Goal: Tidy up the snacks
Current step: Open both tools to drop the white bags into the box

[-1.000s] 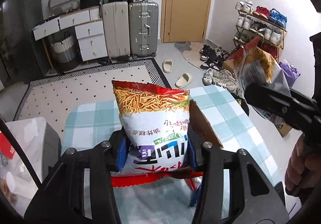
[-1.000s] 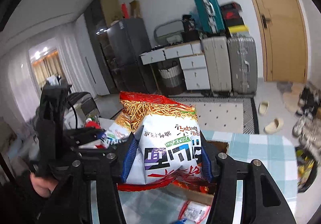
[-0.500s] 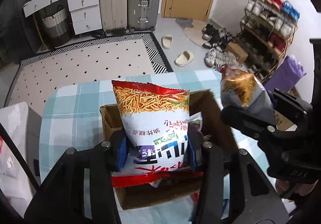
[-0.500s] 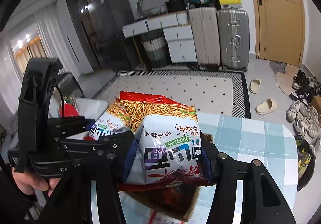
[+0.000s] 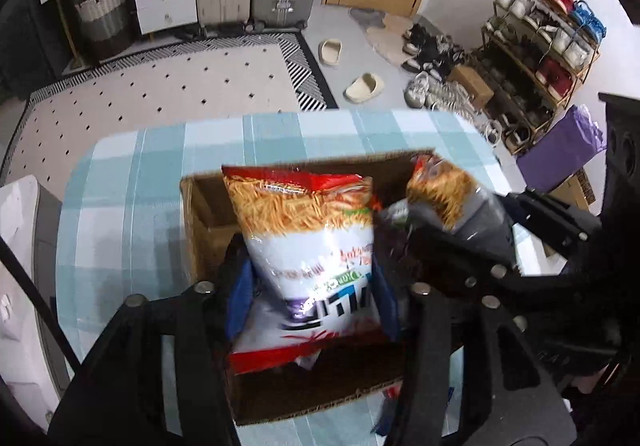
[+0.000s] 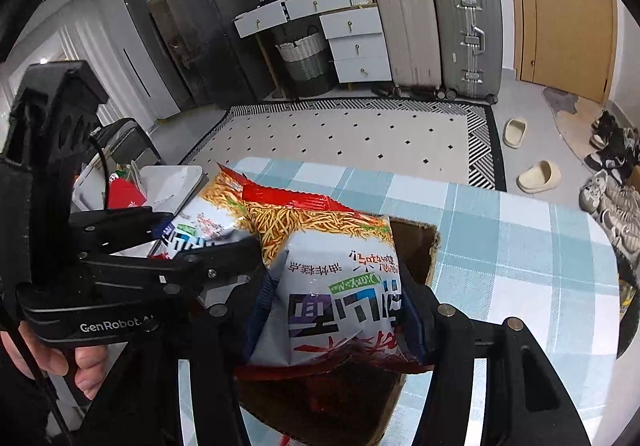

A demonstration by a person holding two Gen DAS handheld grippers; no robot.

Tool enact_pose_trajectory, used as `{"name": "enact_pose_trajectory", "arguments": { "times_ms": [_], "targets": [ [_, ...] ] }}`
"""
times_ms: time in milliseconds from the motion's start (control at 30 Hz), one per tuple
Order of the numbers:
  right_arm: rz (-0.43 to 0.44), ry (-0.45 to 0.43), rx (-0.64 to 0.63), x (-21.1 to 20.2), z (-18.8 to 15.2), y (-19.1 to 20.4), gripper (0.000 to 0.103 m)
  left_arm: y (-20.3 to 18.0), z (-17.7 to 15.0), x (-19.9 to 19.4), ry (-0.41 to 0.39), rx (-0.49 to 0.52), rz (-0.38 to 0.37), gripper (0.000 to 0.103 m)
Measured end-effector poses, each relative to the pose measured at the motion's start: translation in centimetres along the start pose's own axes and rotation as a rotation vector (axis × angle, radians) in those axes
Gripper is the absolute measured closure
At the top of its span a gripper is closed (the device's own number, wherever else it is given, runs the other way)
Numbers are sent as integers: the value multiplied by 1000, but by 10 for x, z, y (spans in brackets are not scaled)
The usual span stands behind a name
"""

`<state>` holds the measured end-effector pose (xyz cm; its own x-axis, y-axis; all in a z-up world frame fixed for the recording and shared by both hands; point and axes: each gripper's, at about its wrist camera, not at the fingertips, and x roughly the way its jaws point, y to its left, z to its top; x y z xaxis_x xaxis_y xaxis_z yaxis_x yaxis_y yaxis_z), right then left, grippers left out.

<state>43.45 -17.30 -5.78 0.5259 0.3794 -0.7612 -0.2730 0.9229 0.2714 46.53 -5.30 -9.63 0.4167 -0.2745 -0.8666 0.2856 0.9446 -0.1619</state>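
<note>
Cardboard box (image 5: 208, 230) waits open below both sets of fingers. Left gripper (image 5: 310, 286) and right gripper (image 6: 334, 310) each pinch a noodle-snack bag (image 5: 308, 238) upright, seemingly poised for dropping in.

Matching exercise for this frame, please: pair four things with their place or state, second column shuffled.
Things:
1. left gripper
2. right gripper
3. cardboard box
4. pair of slippers

Places or states:
A. on the floor past the table
B. open-topped on the checked tablecloth
C. shut on a snack bag, seen from the right wrist camera
D. shut on a snack bag, seen from the left wrist camera

Pairs: 1-D, 2-C, 3-B, 4-A
</note>
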Motion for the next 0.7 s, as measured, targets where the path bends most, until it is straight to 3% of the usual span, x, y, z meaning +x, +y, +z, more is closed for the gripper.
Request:
{"name": "enact_pose_trajectory", "arguments": {
  "times_ms": [100, 300, 500, 700],
  "targets": [
    [5, 13, 1, -2, -3, 0, 45, 1, -7, -2, -28, 6, 3, 39],
    [46, -7, 59, -16, -9, -6, 31, 9, -26, -27, -59, -55, 9, 25],
    [28, -58, 61, -43, -14, 0, 30, -3, -61, -70, -170, 29, 114, 23],
    [30, -124, 48, -80, -31, 11, 29, -21, -90, -100, -236, 78, 146, 21]
  ]
}}
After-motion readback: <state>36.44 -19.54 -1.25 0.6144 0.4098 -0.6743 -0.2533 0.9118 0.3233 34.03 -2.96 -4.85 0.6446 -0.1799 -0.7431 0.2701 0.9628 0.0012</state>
